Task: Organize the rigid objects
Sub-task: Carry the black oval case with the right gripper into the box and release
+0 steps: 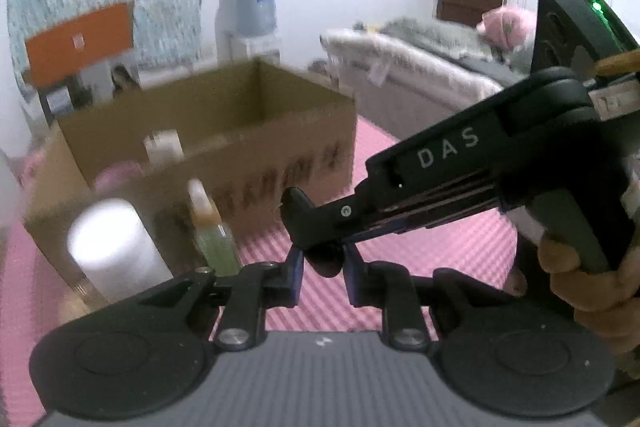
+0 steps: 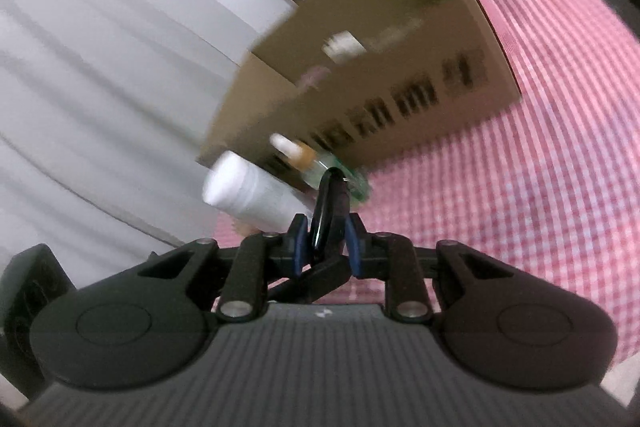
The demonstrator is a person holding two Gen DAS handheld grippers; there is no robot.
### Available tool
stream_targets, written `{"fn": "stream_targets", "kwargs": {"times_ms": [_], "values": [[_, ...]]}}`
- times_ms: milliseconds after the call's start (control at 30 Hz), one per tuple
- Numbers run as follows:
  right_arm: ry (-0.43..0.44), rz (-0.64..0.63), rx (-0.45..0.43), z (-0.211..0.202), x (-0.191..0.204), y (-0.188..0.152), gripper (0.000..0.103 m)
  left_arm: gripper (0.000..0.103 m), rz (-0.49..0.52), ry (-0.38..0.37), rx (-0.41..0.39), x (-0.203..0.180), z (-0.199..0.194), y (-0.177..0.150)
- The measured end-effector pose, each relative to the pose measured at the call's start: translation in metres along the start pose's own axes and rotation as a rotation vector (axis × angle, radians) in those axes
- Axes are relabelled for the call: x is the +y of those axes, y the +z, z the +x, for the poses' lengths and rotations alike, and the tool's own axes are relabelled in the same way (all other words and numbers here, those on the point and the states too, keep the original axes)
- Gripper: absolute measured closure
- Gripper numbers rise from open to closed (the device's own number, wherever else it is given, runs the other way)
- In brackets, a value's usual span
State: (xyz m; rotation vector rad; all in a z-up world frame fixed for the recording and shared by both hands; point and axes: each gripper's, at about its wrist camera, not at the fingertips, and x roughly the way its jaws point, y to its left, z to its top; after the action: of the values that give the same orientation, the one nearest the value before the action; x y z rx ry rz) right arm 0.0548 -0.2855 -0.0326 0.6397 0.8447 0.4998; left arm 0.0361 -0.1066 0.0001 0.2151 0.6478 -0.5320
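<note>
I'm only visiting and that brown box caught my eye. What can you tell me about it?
The cardboard box is plain brown corrugated card, open-topped, with blurred dark print along its long side. It sits on the pink checked cloth. Inside show a whitish container and something pink. A white bottle and a green dropper bottle stand in front of it.

Matt brown cardboard box [image 1: 224,131] sits on pink checked cloth [image 2: 520,187].

Ahead and to the left of the left claw [image 1: 322,267] a cardboard box [image 1: 224,147] stands on the checked cloth [image 1: 440,247]. A white bottle [image 1: 114,247] and a dropper bottle [image 1: 214,231] stand side by side before the box's near wall, left of the claw. The right claw [image 1: 304,223] reaches in from the right. A bed [image 1: 420,75] lies behind, to the right.
</note>
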Motion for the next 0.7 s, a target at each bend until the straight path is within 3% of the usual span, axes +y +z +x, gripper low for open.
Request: {"fn": "stream_targets", "kwargs": {"times_ms": [200, 333, 500, 700], "values": [[0.046, -0.109, -0.080, -0.015, 0.043, 0.042, 0.083, 0.081, 0.035, 0.069, -0.053, 0.015, -0.018, 0.053], [0.071, -0.134, -0.070, -0.002, 0.056, 0.082, 0.083, 0.081, 0.022, 0.092, -0.020, 0.036, -0.004, 0.090], [0.072, -0.080, 0.019, 0.038, 0.051, 0.137, 0.083, 0.081, -0.050, 0.083, 0.108, 0.071, 0.040, 0.126], [0.041, 0.058, 0.182, 0.110, 0.018, 0.179, 0.083, 0.081, -0.137, 0.050, 0.308, 0.117, 0.104, 0.138]]}}
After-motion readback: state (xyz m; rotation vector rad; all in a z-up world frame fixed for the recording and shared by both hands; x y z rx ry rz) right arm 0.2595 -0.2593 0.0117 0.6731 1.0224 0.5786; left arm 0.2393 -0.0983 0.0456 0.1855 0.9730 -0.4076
